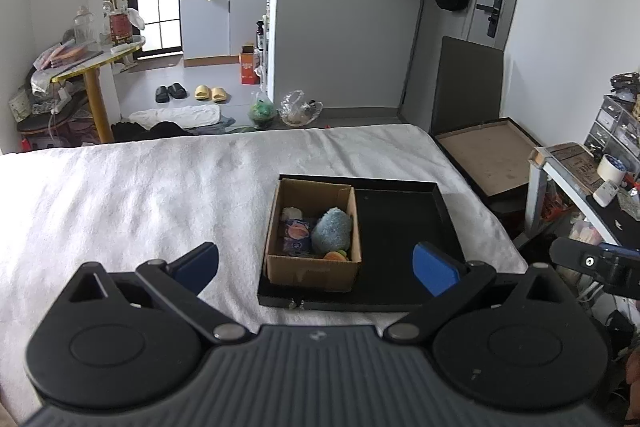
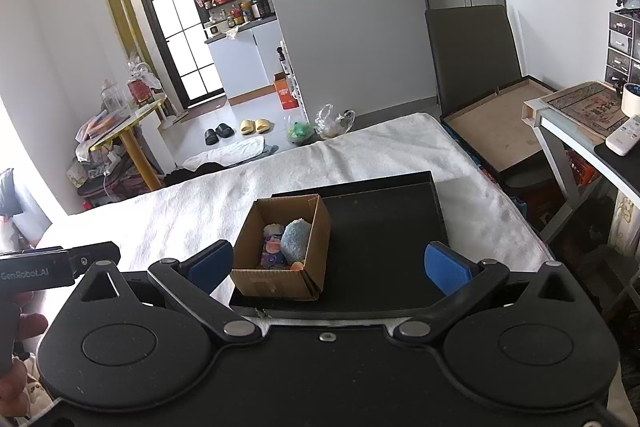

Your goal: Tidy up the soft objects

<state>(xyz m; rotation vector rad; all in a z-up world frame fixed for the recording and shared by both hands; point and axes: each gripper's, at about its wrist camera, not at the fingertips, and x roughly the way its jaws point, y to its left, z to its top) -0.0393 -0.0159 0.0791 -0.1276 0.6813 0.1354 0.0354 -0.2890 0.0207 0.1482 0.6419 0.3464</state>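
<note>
A cardboard box (image 1: 280, 269) (image 2: 256, 281) stands in the left part of a flat black tray (image 1: 400, 227) (image 2: 380, 227) on a white towel-covered bed. In the box lie a fuzzy blue-grey soft ball (image 1: 332, 229) (image 2: 295, 237), a purple and pink packet (image 1: 297, 233) (image 2: 273, 251), a small white soft thing (image 1: 291, 213) (image 2: 273, 228) and an orange piece (image 1: 335, 255) (image 2: 297, 265). My left gripper (image 1: 316, 267) is open and empty, held above and short of the box. My right gripper (image 2: 330, 267) is open and empty too, held back from the tray.
The white towel (image 1: 140, 195) (image 2: 192, 211) covers the bed. An open brown-lined case (image 1: 492, 155) (image 2: 496, 123) lies at the right past the bed. A desk with a remote (image 2: 622, 137) and drawers (image 1: 616, 127) stands far right. Slippers (image 1: 210, 93) and bags lie on the floor beyond.
</note>
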